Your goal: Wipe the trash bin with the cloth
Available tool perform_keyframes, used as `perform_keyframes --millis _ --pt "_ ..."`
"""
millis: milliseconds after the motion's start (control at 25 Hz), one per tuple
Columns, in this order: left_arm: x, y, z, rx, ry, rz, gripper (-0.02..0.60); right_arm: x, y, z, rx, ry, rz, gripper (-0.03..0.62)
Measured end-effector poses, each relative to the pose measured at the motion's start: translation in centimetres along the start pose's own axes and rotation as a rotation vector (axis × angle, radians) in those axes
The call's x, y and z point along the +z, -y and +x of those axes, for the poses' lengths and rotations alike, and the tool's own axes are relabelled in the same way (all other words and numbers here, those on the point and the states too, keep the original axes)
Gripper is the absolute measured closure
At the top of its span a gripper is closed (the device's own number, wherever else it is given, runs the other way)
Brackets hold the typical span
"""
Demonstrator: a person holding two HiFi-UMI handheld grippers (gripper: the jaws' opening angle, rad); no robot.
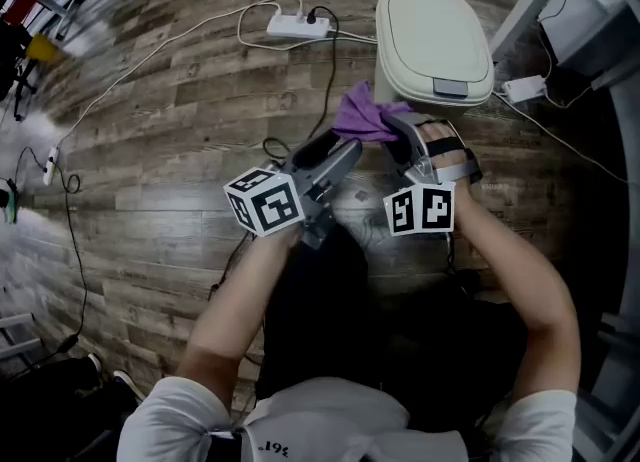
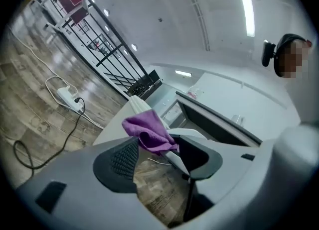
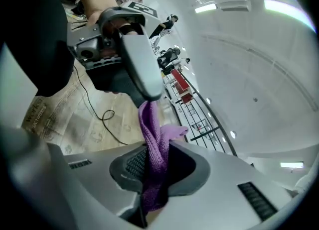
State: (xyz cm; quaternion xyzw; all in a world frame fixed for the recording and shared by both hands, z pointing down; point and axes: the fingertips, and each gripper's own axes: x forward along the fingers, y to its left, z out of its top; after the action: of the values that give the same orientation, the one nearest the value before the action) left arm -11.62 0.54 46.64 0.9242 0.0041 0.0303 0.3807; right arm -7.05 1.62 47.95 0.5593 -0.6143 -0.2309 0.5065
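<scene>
Floor, left: white power strip (image 1: pixel 295 23) is lying on wood planks, well apart from the work.
Left gripper (image 2: pixel 158 158): jaws are standing spread, gripping nothing; cloth (image 2: pixel 147 134) is hanging at their tips.
Cloth: purple, is bunching between both grippers, in front of the trash bin (image 1: pixel 432 45).
Right gripper (image 3: pixel 154 167): pads are pinching the cloth.
Trash bin: lid is sitting closed; white adapter (image 1: pixel 523 88) is lying at its right.

White short-sleeved shirt (image 1: pixel 340 422); grey left gripper (image 2: pixel 157 149)
</scene>
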Motion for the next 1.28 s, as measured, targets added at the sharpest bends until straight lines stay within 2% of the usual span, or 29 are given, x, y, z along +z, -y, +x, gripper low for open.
perform_keyframes --millis 200,400,640,800,920,1000,1120,1280 --pt "0.2 2.6 0.8 -0.093 0.037 -0.051 0.341 1.2 4.5 -0.8 -0.118 -0.009 -0.046 0.526" --pt "2.3 5.0 1.8 -0.175 0.072 -0.021 0.341 1.6 9.8 -1.2 -0.193 -0.026 -0.097 0.526" --pt "6.0 6.2 2.3 -0.231 0.138 -0.001 0.341 2.7 16.8 -1.7 -0.322 -0.044 -0.306 0.526" --pt "8.1 6.7 3.1 -0.251 0.149 0.027 0.341 0.6 21.6 -1.2 -0.376 -0.126 -0.401 0.526" --pt "9.0 6.7 3.9 -0.256 0.151 0.030 0.341 -2.1 25.7 -0.7 -0.399 -0.204 -0.391 0.526" --pt "9.9 6.8 4.9 -0.265 0.170 0.026 0.341 -2.9 26.9 -0.8 -0.381 -0.218 -0.368 0.526" --pt "11.8 7.4 7.5 -0.308 0.217 -0.021 0.323 -1.9 25.9 -1.2 -0.318 -0.178 -0.309 0.526" --pt "13.5 8.4 9.9 -0.375 0.294 -0.154 0.285 -0.7 22.2 -0.5 -0.268 -0.137 -0.194 0.526"
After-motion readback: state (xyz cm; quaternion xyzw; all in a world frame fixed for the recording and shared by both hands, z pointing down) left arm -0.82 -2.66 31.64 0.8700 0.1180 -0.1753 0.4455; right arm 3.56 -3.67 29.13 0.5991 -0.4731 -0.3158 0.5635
